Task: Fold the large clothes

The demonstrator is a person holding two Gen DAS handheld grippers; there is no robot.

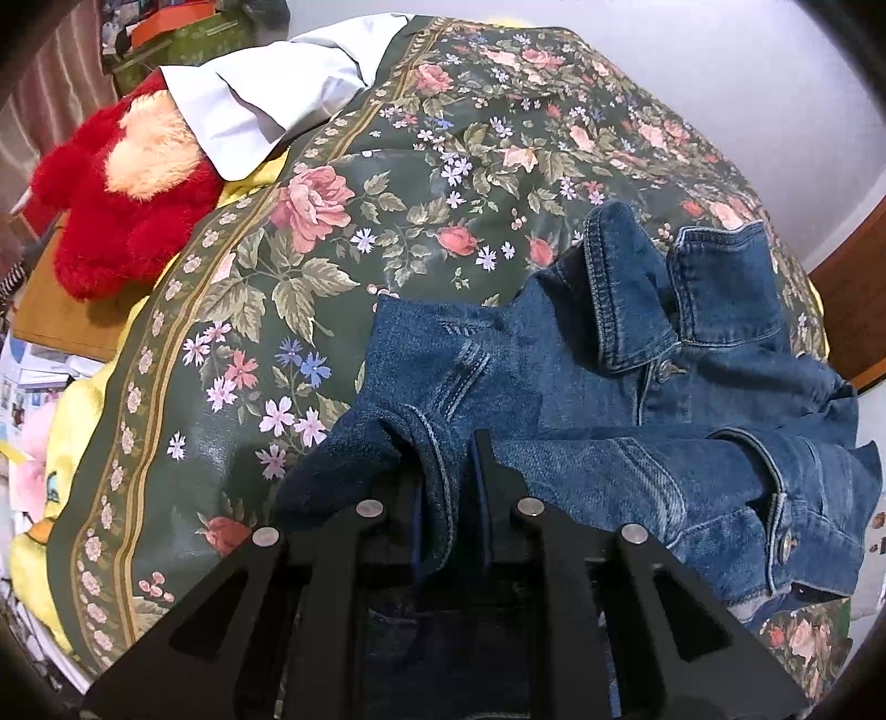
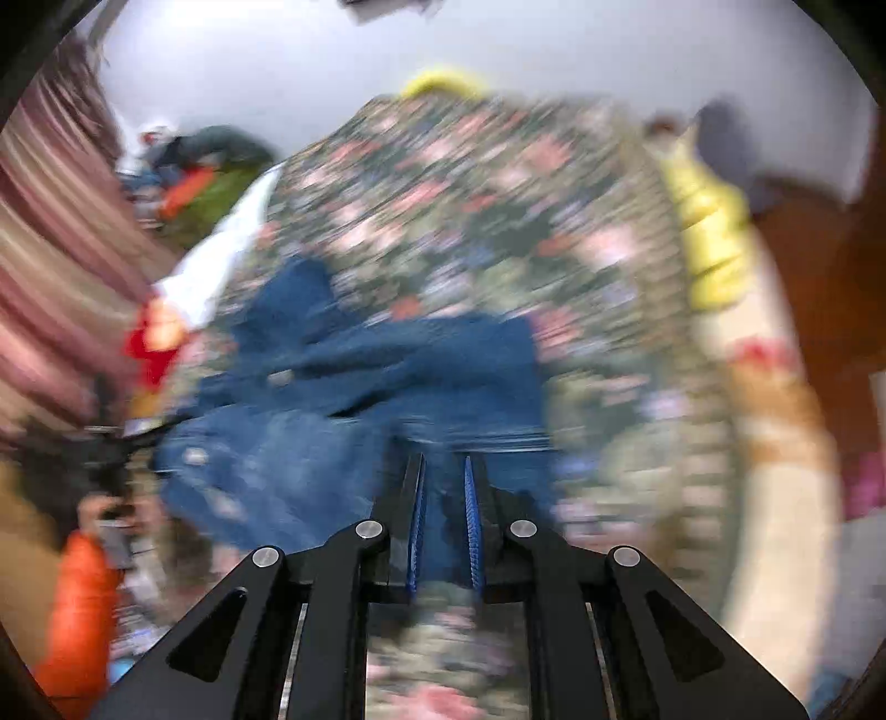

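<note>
A blue denim jacket (image 1: 637, 387) lies crumpled on a dark green floral bedspread (image 1: 332, 249), collar up at the far side, a buttoned cuff at the right. My left gripper (image 1: 443, 459) is shut on a seamed fold of the jacket at its near left edge; denim hangs between the fingers and under the gripper. The right wrist view is blurred by motion. There the jacket (image 2: 332, 399) lies ahead and to the left. My right gripper (image 2: 443, 471) has its blue-padded fingers close together on the jacket's near edge, with denim between them.
A red and cream plush toy (image 1: 122, 194) and a white pillow (image 1: 266, 94) lie at the bed's far left. Yellow bedding (image 2: 709, 238) edges the bedspread. Boxes and clutter (image 1: 183, 33) stand beyond the bed. A wooden bed frame (image 1: 853, 293) runs along the right.
</note>
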